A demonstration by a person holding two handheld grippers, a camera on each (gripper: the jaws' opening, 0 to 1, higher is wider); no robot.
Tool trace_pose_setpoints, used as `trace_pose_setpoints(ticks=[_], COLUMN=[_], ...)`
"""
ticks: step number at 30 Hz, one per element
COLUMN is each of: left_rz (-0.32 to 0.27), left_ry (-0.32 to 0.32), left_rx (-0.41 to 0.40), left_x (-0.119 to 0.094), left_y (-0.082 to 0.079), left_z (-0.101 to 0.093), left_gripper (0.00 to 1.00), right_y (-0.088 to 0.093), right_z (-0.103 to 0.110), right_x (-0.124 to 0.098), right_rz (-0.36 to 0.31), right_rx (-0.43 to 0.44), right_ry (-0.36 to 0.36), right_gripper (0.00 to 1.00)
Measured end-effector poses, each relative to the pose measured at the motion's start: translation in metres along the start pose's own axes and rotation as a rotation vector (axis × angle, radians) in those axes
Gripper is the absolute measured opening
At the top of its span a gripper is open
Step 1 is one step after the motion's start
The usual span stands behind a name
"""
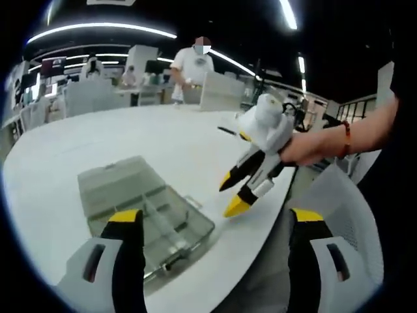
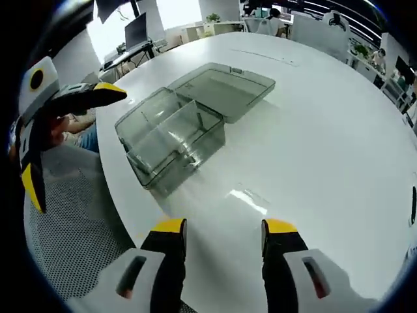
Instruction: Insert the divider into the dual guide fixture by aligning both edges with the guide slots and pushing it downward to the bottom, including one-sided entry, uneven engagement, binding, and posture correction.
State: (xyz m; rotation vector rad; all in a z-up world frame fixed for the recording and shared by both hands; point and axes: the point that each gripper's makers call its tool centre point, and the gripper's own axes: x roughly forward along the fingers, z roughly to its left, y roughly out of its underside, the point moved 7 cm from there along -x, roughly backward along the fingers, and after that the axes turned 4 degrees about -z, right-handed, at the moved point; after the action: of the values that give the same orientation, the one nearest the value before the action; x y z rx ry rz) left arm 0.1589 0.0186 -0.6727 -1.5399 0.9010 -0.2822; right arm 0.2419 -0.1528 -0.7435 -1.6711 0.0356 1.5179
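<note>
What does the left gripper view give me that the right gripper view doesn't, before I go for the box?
Left gripper view: the right gripper from outside, jaws open, held in a hand with a wristband, and people in the background. Right gripper view: the box's open lid lying flat and the monitor beyond. Both: the clear compartment box on the white table.

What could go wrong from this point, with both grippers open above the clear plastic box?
1. The clear box sits close to the table edge nearest the person; an uneven downward push might tip or slide it off.
2. The left gripper and right gripper are both open and apart from the box, so nothing steadies it yet.
3. The open lid and the walls are see-through, so slots may be hard to judge.
</note>
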Motion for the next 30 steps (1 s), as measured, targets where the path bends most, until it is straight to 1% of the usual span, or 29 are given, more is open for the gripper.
trace_pose_setpoints(ticks=[3,6,9,13,14,16,20,24,28,30], left_rz=[-0.012,-0.006,-0.016,-0.008,-0.014,-0.019,-0.015,-0.016,-0.017,-0.007], left_ry=[-0.001,-0.006,-0.007,-0.013,-0.014,-0.011,-0.013,-0.011,-0.008,-0.009], left_rx=[-0.01,-0.011,-0.015,-0.024,-0.024,-0.028,-0.027,-0.025,-0.028,-0.027], left_x=[0.0,-0.001,-0.002,-0.003,-0.003,-0.003,-0.003,-0.002,-0.002,-0.002], left_y=[-0.001,0.001,0.0,0.004,0.003,0.003,0.003,0.002,0.002,0.004], left_z=[0.0,0.001,0.002,0.004,0.004,0.004,0.005,0.005,0.004,0.005], left_gripper=[0.9,0.9,0.89,0.89,0.89,0.88,0.88,0.88,0.88,0.88], right_y=[0.001,0.002,0.001,-0.001,-0.002,-0.003,-0.005,-0.008,-0.01,-0.01], right_z=[-0.001,-0.003,-0.005,-0.003,-0.002,-0.002,-0.003,-0.001,0.004,0.005], right_x=[0.001,0.005,0.009,0.014,0.015,0.016,0.017,0.02,0.023,0.025], right_rz=[0.009,0.021,0.016,0.023,0.024,0.026,0.02,0.014,0.02,0.019], right_rx=[0.004,0.008,0.031,0.031,0.029,0.019,0.027,0.013,-0.042,-0.066], right_ry=[0.003,0.008,0.01,0.016,0.014,0.024,0.018,0.01,0.005,0.009], right_gripper=[0.44,0.44,0.45,0.47,0.48,0.47,0.47,0.47,0.47,0.46])
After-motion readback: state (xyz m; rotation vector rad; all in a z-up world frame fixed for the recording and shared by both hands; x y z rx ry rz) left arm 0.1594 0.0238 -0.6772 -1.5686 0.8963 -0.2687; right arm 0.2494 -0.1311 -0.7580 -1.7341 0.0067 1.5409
